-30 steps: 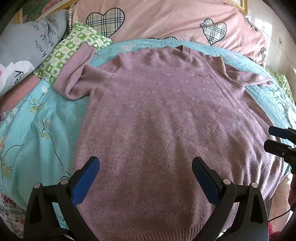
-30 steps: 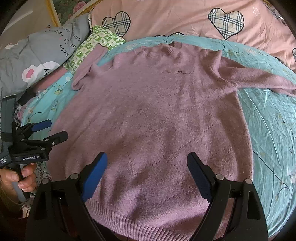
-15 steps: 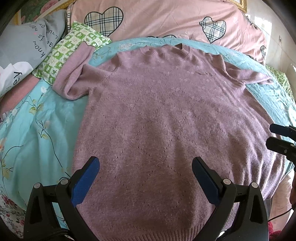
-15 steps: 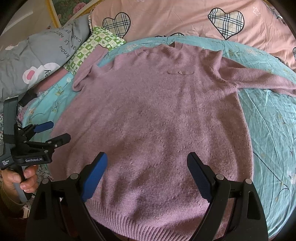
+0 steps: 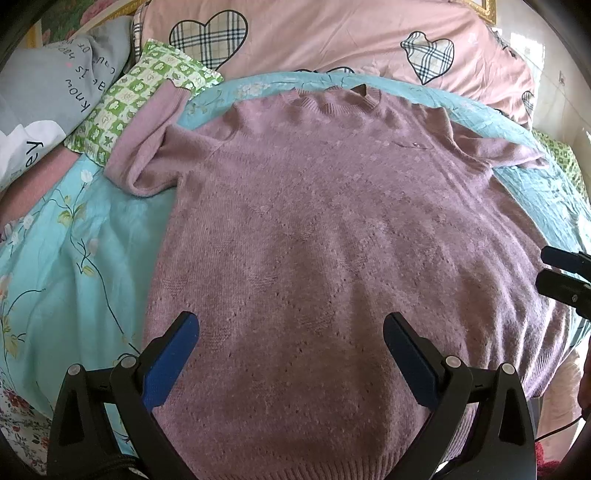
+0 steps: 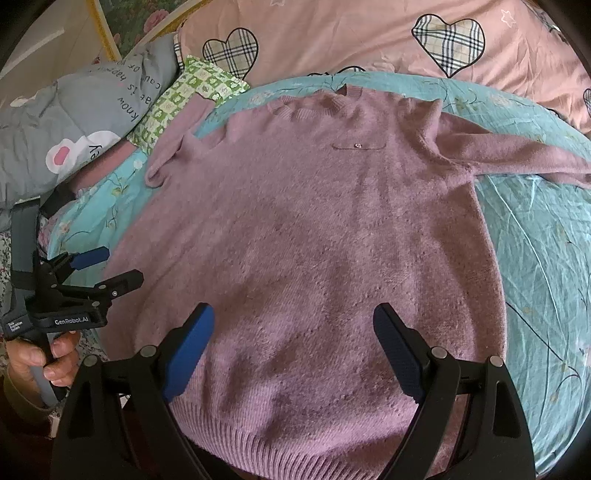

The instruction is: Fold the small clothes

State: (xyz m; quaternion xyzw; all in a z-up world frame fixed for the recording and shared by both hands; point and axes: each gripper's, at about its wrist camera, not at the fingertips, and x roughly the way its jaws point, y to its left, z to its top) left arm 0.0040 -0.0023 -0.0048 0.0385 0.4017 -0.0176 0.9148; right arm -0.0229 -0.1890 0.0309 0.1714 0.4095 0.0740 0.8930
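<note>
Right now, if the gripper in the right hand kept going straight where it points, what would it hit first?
Probably the mauve knitted sweater spread flat on the bed; the open right gripper aims down at its lower half, though depth is unclear.

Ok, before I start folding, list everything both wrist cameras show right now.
sweater: one, mauve knit, flat and face up on the sheet, hem toward the cameras, sleeves spread
sheet: one, turquoise with a flower print, under the sweater
quilt: one, pink with plaid hearts, behind the collar
small pillow: one, green-and-white checked, under the far-left sleeve's cuff
grey cushion: one, grey with printed lettering, far left
left gripper: one, black with blue pads, open over the hem, holding nothing
right gripper: one, black with blue pads, open over the hem, holding nothing
hand: one, gripping the left gripper's handle
</note>
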